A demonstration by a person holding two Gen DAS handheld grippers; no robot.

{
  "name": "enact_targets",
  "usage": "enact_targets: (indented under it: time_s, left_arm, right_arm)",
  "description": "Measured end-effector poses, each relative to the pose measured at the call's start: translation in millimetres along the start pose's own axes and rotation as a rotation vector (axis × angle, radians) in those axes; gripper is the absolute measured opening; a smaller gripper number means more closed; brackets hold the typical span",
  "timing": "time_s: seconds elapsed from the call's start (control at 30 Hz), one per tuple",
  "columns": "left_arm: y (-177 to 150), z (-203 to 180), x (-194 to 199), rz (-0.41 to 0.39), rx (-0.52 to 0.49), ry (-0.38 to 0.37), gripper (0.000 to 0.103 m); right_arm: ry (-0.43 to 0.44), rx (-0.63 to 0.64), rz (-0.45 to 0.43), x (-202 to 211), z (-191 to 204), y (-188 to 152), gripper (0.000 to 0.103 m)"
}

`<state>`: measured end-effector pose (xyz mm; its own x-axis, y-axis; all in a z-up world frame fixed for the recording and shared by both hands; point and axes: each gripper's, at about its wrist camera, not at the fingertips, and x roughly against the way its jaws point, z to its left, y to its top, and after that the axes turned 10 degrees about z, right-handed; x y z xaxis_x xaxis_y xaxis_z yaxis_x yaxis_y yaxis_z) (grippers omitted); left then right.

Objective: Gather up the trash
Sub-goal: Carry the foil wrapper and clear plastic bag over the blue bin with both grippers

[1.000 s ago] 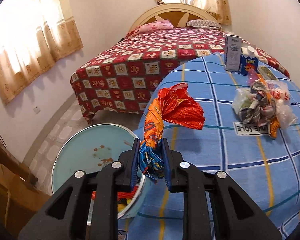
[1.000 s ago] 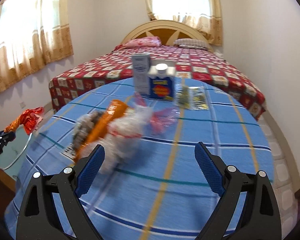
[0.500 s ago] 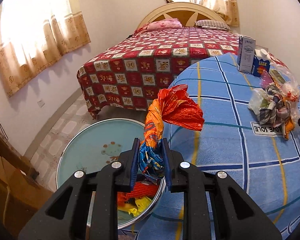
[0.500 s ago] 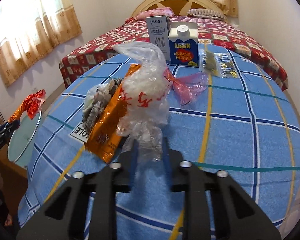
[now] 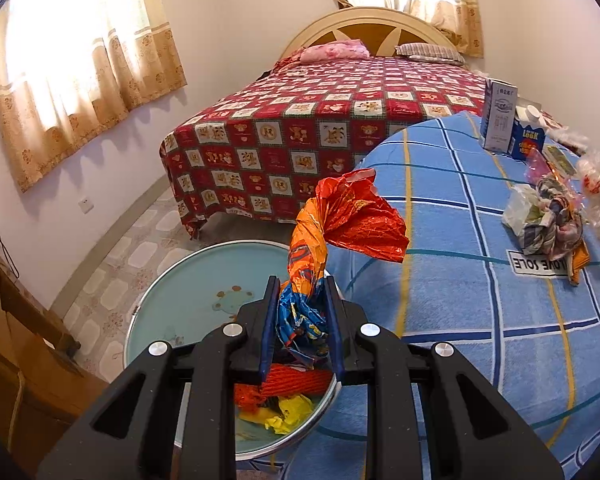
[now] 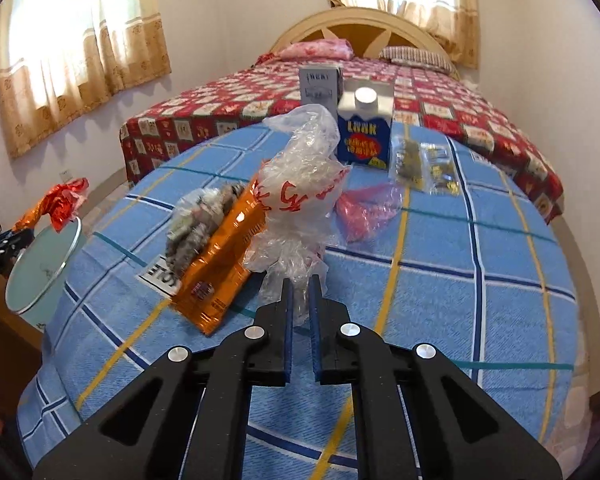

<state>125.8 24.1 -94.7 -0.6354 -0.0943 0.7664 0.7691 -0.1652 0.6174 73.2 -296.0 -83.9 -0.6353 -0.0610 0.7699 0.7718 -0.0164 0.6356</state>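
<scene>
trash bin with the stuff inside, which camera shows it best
The left wrist view: the trash bin sits below the left tool, with red and yellow trash visible inside. The right wrist view shows only its rim at the left edge.

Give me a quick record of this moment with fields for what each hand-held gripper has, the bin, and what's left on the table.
left hand-held gripper: shut on a twisted red and orange foil wrapper, held above the bin
right hand-held gripper: shut on a clear plastic bag with red print
bin: round, pale blue, beside the table, already holding red and yellow trash
table: blue checked cloth
left on table: orange snack packet, pink bag, blue carton, grey box
</scene>
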Motion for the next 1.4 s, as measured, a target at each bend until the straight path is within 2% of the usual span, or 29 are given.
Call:
enact_targets:
  time_s: [0.33, 0.8, 1.4]
  left_arm:
    - [-5, 24, 3, 0.004, 0.018, 0.06, 0.022]
    - [-14, 57, -1, 0.026, 0.062, 0.122, 0.022]
    - [-32, 99, 2, 0.052, 0.122, 0.184, 0.023]
  right_arm:
    - [0.028, 0.091, -0.062, 15, 32, 34, 0.008]
    - [0.147, 0.25, -0.062, -19, 114, 76, 0.008]
    - [0.255, 0.414, -0.023, -56, 209, 80, 0.008]
